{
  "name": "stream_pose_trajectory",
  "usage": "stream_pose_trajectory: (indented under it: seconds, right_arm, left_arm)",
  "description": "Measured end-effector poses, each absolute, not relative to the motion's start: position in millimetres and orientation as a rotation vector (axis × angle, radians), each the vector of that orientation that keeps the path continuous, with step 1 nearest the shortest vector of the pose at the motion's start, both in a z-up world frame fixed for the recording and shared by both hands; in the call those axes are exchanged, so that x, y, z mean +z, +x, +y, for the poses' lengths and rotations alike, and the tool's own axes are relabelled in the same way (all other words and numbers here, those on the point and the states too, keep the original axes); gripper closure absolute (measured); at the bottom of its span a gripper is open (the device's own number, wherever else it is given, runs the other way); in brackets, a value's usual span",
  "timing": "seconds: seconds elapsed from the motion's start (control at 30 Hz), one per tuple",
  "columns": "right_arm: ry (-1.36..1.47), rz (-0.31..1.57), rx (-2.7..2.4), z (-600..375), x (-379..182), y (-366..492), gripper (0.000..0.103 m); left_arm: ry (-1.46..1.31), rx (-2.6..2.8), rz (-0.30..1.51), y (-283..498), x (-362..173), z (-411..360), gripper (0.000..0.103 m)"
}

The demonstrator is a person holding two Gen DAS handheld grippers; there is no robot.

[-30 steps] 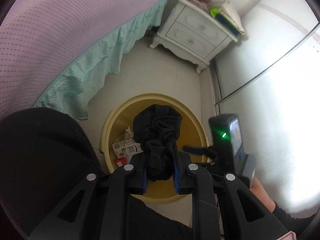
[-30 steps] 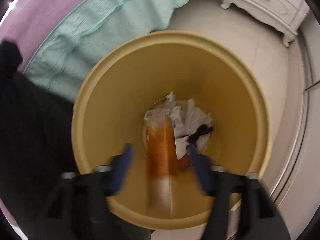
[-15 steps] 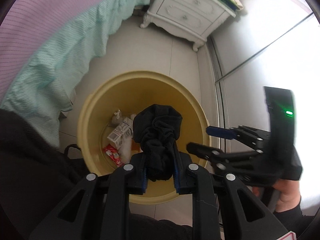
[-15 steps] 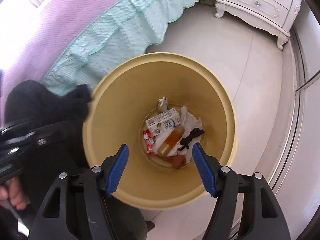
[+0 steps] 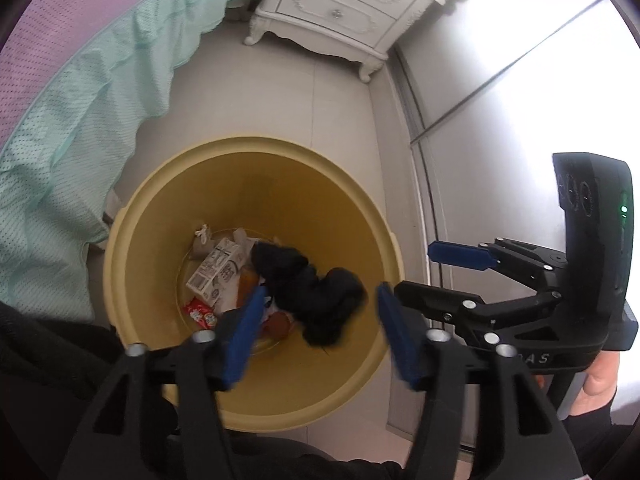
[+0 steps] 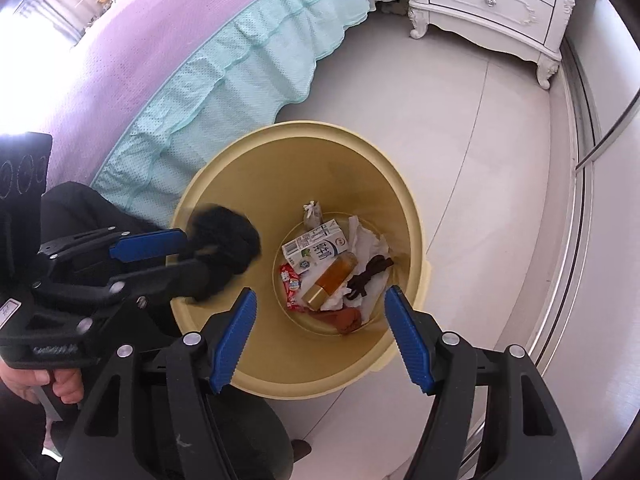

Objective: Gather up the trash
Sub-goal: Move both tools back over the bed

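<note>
Looking down into a bedroom corner, the largest thing is a bed [image 6: 132, 60] with a purple cover and a mint-green ruffled skirt [image 6: 224, 92], which hangs to a pale tiled floor [image 6: 480, 152]. A white carved nightstand [image 5: 344, 12] with two drawers stands by the wall, next to a sliding door track [image 6: 580, 208]. On the floor just beside the bed skirt sits a yellow trash bin [image 5: 132, 240], round and deep. The task looks well along: the bottom of the bin already holds a milk carton [image 6: 316, 250], an amber bottle [image 6: 332, 280], crumpled white paper [image 6: 368, 244], a red wrapper [image 6: 290, 284], a rust-coloured scrap [image 6: 348, 318] and a dark strip [image 6: 372, 270]. A black bundle of cloth [image 5: 312, 292] is blurred, apparently falling from the left hand-held gripper [image 5: 316, 336] just above the bin's rim; the jaws have just been opening, and in the left wrist view nothing is pressed between its blue pads. The right hand-held gripper [image 6: 320, 332] hovers over the bin with its jaws spread wide and empty. Whether more trash lies elsewhere in the room cannot be told from these views; no loose litter shows on the visible floor. A person's hand [image 6: 44, 380] and dark clothing appear at the lower edges.
</note>
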State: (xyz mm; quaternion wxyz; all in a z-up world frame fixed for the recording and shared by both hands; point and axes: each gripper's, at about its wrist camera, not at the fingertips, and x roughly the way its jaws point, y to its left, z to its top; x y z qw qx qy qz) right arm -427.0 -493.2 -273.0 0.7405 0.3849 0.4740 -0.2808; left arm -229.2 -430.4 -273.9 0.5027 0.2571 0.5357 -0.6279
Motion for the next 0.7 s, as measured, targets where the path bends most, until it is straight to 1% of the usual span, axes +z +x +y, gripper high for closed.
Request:
stream_pose_trajectory:
  seconds: [0.07,0.1,0.27,0.4,0.5,0.53,0.57,0.6,0.63,0.67,0.7]
  right_arm:
    - [0.843,1.042,-0.617,-494,-273,-427,0.038]
    - [0.843,1.042,-0.615,-493,-273,-427,0.038]
    - [0.820,1.023,-0.588,-490,-266,-417,0.038]
    - [0.760,0.969,-0.541,-482,-248,-403,0.038]
    - [0.691,0.892,-0.479,-471,-223,-386,0.038]
    - [0.660,0.858,-0.451,-466,-212,-379,0.038]
    - [0.621,0.826,-0.420,-460,-201,-371,0.036]
    - [0.571,0.794,-0.385,-452,-189,-361,0.035]
    - [0.521,0.760,-0.349,-442,-176,-350,0.030]
    - [0.471,0.726,-0.308,-433,-164,-338,0.024]
    - [0.432,0.696,-0.270,-424,-152,-327,0.023]
  left_arm:
    - [0.605,-1.530,1.290,-228,-271,-429,0.030]
    - [0.599,-1.538,1.294,-228,-269,-428,0.029]
    - [0.556,-1.521,1.243,-222,-250,-418,0.029]
    - [0.490,-1.447,1.119,-205,-214,-395,0.027]
    - [0.457,-1.335,0.970,-189,-175,-369,0.022]
    - [0.439,-1.301,0.928,-183,-163,-359,0.018]
    - [0.416,-1.263,0.890,-176,-150,-347,0.014]
    - [0.383,-1.219,0.848,-167,-135,-333,0.011]
    - [0.350,-1.169,0.809,-157,-121,-318,0.008]
    - [0.328,-1.128,0.781,-149,-110,-306,0.008]
    - [0.300,-1.077,0.746,-139,-96,-290,0.007]
